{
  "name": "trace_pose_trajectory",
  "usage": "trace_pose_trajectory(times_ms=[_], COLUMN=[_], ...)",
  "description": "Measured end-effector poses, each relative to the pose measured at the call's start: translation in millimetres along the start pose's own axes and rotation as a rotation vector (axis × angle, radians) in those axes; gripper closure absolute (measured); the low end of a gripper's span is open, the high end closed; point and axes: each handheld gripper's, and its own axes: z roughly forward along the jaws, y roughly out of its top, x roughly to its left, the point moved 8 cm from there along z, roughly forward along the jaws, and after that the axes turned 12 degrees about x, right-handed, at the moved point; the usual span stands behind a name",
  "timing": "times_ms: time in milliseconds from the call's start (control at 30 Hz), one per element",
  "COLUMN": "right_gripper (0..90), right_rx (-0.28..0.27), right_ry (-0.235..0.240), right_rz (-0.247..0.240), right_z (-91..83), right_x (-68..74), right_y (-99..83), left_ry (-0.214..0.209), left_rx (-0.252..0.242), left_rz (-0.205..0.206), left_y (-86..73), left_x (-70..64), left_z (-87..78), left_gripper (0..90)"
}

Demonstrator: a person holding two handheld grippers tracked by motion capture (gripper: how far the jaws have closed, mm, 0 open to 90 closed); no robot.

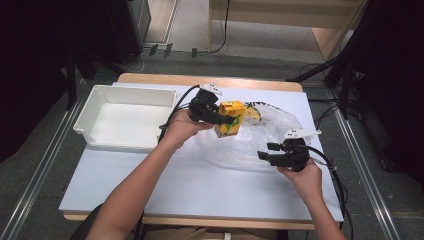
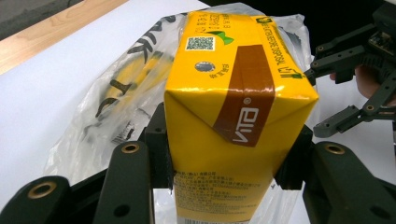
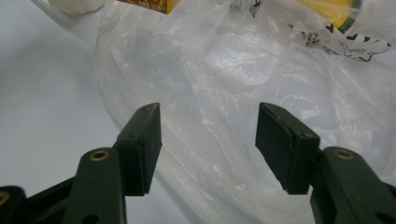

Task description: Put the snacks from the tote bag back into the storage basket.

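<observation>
**Left gripper lifts a yellow drink carton above the plastic bag**

The left gripper clamps a yellow drink carton between its two jaws, which press on the carton's opposite sides, as the left gripper view makes plain. The carton is held above the white table, over the far edge of a clear plastic bag that lies crumpled near the table's middle. Another yellow item lies inside the bag, just behind the carton. The right gripper hovers at the bag's near right edge with its jaws spread apart and nothing between them; in the right gripper view the bag lies just ahead. A white tray sits to the left, near the bag.
</observation>
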Motion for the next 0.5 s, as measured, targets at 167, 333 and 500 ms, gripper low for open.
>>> trace_pose_trajectory(times_ms=[167,333,500], right_gripper=[43.4,43.3,43.1], right_rx=[0.014,0.018,0.018], right_ry=[0.0,-0.005,0.013], right_rz=[-0.005,-0.006,0.003], right_z=[2.3,2.7,1.9], right_x=[0.1,-0.3,0.6], right_y=[0.4,0.1,-0.7], left_ry=[0.006,0.004,0.012], left_rx=[0.006,-0.005,-0.005], left_rz=[-0.002,-0.011,-0.014], left_y=[-2.3,-2.7,-4.9], left_x=[2.7,5.0,8.1], left_z=[-5.1,-10.2,-12.7], left_gripper=[52.1,52.1,52.1])
